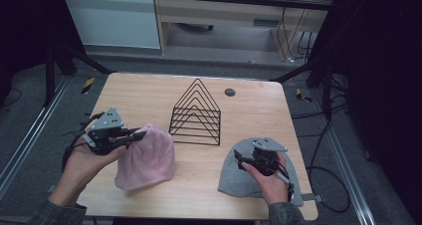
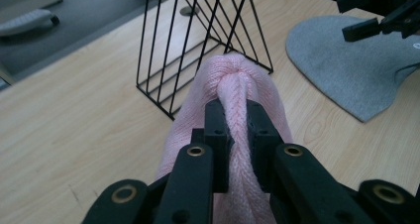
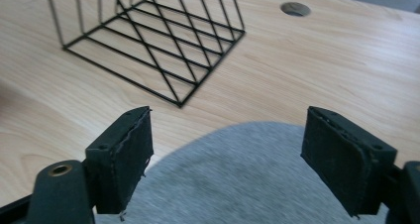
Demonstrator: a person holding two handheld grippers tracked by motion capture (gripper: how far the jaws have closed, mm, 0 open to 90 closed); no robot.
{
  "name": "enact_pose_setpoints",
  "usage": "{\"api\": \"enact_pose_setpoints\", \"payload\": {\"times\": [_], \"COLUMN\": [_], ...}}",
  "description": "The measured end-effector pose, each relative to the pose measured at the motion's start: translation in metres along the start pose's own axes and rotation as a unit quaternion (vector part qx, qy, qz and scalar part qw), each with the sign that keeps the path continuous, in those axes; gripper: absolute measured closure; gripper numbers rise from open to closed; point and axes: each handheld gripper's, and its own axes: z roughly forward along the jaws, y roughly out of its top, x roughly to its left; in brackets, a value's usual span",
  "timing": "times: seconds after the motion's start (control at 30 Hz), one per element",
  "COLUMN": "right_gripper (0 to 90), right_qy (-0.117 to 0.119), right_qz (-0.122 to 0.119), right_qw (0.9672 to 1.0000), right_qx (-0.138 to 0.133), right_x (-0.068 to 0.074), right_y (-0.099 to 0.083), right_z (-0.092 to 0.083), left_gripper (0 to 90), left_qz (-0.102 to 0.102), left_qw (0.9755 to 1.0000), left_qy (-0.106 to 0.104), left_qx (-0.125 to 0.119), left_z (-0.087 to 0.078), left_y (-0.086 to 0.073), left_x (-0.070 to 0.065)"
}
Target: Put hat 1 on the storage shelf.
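Left claw (image 2: 236,130) pinching pink hat (image 1: 147,158) | right claw (image 3: 225,159) spread over grey hat (image 3: 237,177) | rack (image 1: 196,114) between

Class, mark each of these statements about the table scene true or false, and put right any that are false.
1. The left claw is shut on the pink knitted hat. True.
2. The right claw is clamped on the grey felt hat. False: its jaws stand wide apart above the hat, and nothing is gripped.
3. The black wire rack of triangular dividers stands between the two hats, farther back on the light wooden table. True.
4. The pink hat already sits inside the rack. False: it is in front of the rack and to its left, pinched by the left claw.
5. The grey hat lies flat on the table. True.
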Motion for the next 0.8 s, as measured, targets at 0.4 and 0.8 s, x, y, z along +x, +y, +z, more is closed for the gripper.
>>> {"api": "enact_pose_setpoints", "payload": {"times": [0.4, 0.8], "right_gripper": [21.8, 26.0], "right_qy": [0.060, 0.149], "right_qz": [-0.046, -0.090], "right_qw": [0.9971, 0.9846], "right_qx": [-0.010, -0.018], "right_x": [0.035, 0.075], "right_y": [0.024, 0.067], "right_z": [-0.003, -0.004], "left_gripper": [82.2, 82.1], "left_qz": [0.026, 0.062], "left_qw": [0.9988, 0.9963], "left_qy": [-0.006, -0.020], "left_qx": [-0.040, -0.056], "left_z": [-0.034, -0.042], "left_y": [0.034, 0.073], "left_x": [0.008, 0.006]}}
